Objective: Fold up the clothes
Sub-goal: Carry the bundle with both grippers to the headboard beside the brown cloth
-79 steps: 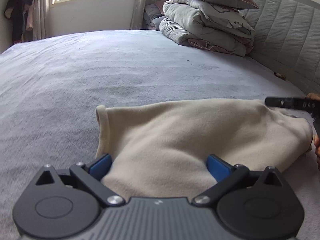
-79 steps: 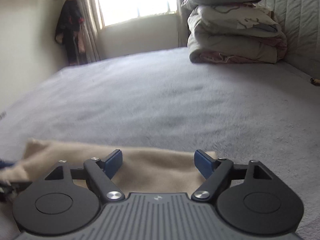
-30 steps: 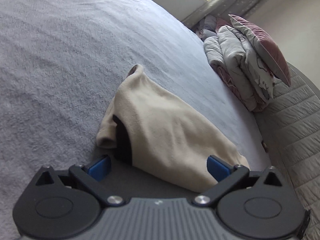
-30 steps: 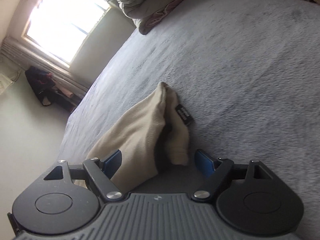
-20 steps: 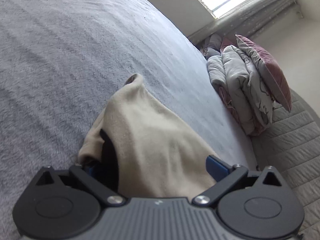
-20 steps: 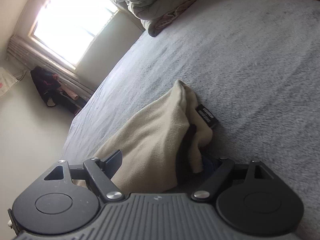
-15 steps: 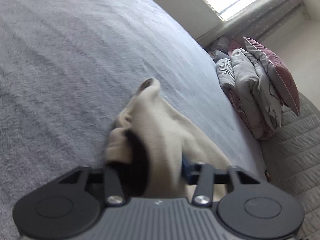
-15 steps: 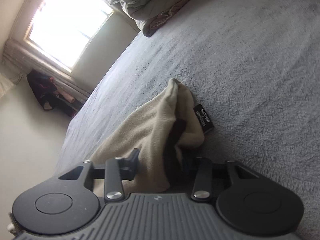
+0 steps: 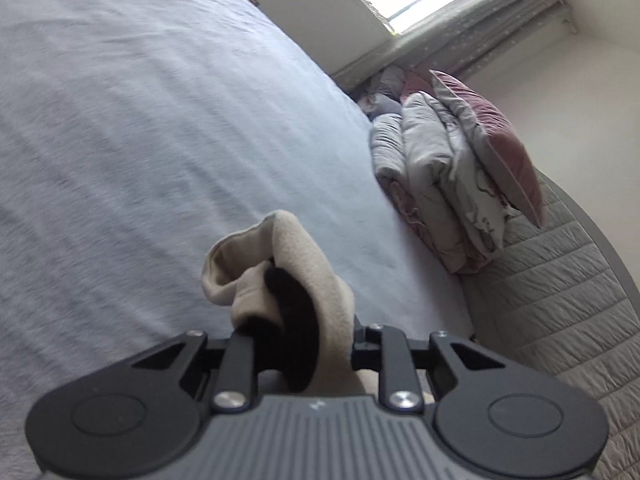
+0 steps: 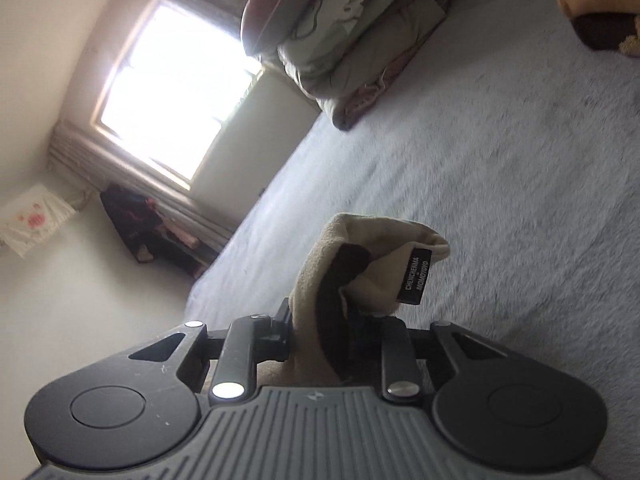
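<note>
The beige garment (image 9: pixel 308 276) hangs just above the grey bed (image 9: pixel 120 140), with one end pinched in the left claw (image 9: pixel 294 344) and the other in the right claw (image 10: pixel 336 340). Their jaws have just been closing on it, probably to carry both ends over for a fold. The middle of the cloth is hidden under the claws, so I cannot tell if it sags onto the bed.

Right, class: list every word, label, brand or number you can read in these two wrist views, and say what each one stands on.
"CHENCHENMA" and below it what looks like "MOMOYOYO": white letters on the black tag sewn to the beige garment clamped in the right gripper; the second word is small, so that reading is unsure.
Small white mark on the right gripper's grey body: a logo, not readable text.
Left wrist view: the same kind of small mark on the left gripper; no readable words.
</note>
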`<control>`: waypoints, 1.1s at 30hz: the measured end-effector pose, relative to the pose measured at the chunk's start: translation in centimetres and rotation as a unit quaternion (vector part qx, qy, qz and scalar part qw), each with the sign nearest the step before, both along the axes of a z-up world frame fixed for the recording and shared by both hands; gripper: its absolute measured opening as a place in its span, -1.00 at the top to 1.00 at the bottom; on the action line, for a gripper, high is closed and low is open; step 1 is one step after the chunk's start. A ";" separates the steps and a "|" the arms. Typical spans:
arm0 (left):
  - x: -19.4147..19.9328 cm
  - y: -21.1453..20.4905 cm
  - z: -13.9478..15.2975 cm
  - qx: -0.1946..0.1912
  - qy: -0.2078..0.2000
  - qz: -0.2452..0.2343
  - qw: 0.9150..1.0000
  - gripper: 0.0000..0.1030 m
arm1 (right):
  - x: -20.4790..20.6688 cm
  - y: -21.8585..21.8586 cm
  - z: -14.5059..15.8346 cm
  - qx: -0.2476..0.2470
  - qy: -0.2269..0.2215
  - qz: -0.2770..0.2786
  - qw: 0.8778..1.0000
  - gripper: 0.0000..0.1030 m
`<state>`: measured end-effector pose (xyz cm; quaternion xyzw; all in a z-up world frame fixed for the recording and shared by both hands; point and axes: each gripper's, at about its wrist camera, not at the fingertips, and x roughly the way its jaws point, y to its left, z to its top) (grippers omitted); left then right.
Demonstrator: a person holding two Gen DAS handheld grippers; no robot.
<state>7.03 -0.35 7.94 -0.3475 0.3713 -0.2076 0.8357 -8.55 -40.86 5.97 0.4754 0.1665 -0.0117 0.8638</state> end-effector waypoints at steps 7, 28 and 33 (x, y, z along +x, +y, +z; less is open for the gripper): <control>1.6 -7.5 5.3 -0.006 -0.023 -0.059 0.998 0.55 | -4.4 -5.2 2.4 0.039 -0.045 -0.051 0.997 0.49; 0.7 -48.9 14.6 -0.095 -0.140 -0.357 0.919 0.56 | -26.5 -21.5 11.2 -0.135 -0.131 -0.324 0.927 0.49; -1.7 -58.0 8.2 -0.083 -0.153 -0.450 0.876 0.56 | -31.0 -17.4 6.0 -0.192 -0.116 -0.422 0.879 0.49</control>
